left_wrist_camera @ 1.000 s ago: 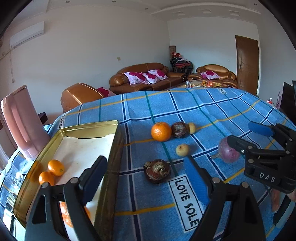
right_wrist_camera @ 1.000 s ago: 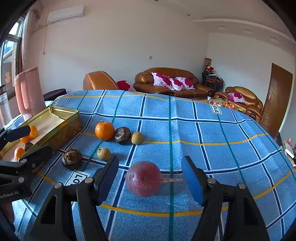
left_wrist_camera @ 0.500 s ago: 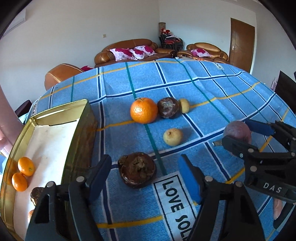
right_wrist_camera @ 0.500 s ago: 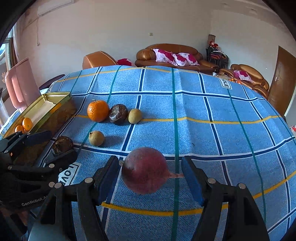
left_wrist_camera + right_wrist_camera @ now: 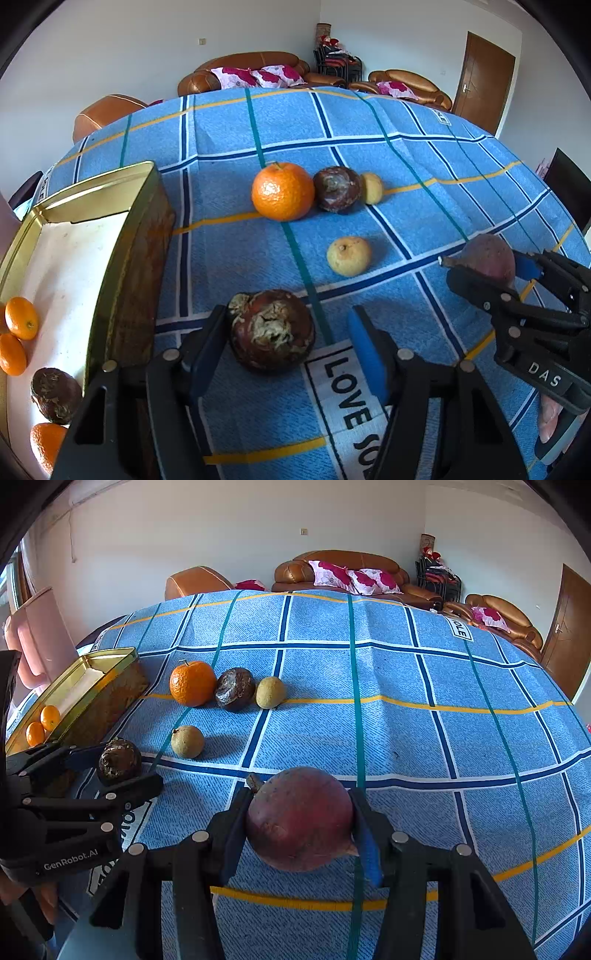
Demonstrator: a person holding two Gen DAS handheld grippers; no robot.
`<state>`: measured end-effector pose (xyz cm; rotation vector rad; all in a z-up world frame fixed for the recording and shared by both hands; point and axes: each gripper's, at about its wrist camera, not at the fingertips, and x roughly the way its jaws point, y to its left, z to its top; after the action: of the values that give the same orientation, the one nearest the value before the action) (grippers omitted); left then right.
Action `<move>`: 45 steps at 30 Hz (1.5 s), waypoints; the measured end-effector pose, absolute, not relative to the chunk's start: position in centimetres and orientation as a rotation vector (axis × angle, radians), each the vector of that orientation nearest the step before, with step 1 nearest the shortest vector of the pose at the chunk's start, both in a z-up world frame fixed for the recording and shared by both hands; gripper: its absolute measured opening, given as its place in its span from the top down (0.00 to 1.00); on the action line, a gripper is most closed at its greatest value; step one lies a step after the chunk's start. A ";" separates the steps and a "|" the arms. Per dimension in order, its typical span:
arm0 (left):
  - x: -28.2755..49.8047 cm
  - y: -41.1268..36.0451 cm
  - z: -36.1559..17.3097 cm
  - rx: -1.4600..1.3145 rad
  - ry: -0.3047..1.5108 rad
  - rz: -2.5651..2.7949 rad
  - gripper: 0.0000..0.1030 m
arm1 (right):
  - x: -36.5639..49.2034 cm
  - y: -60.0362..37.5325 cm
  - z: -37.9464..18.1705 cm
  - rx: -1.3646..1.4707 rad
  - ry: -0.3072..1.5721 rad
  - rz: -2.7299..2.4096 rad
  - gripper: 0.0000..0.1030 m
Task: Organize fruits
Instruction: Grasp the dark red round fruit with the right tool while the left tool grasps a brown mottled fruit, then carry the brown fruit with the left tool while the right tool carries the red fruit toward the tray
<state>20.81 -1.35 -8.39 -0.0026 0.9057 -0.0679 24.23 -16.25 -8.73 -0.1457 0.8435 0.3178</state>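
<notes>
Right wrist view: the right gripper [image 5: 299, 834] has sunk over the round reddish-purple stemmed fruit [image 5: 299, 818] on the blue checked cloth of the bench [image 5: 406, 716], and its closing jaws now touch both sides, where a second ago they stood wide of it. In the left wrist view, the left gripper [image 5: 284, 343] has likewise dropped around the wrinkled dark-brown fruit [image 5: 271, 328]; its jaws are closing, one side against the skin, the blue pad still apart. Both fruits seem ready for lifting toward the gold rectangular tin [image 5: 110, 236], which holds small oranges [image 5: 20, 317].
</notes>
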 end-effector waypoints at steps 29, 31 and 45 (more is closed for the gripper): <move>17.1 -1.4 -4.9 0.027 0.655 -0.089 0.55 | 22.3 -16.6 -6.8 -0.133 0.702 0.354 0.48; 16.9 -1.5 -4.7 0.037 0.637 -0.084 0.55 | 22.2 -16.6 -6.7 -0.136 0.689 0.355 0.48; 15.4 -1.8 -3.7 0.061 0.538 -0.062 0.56 | 20.8 -16.7 -5.8 -0.143 0.596 0.359 0.48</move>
<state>15.36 -1.85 -3.73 0.0613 0.5384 -0.0615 20.80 -16.67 -5.78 -0.1431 0.5963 0.3589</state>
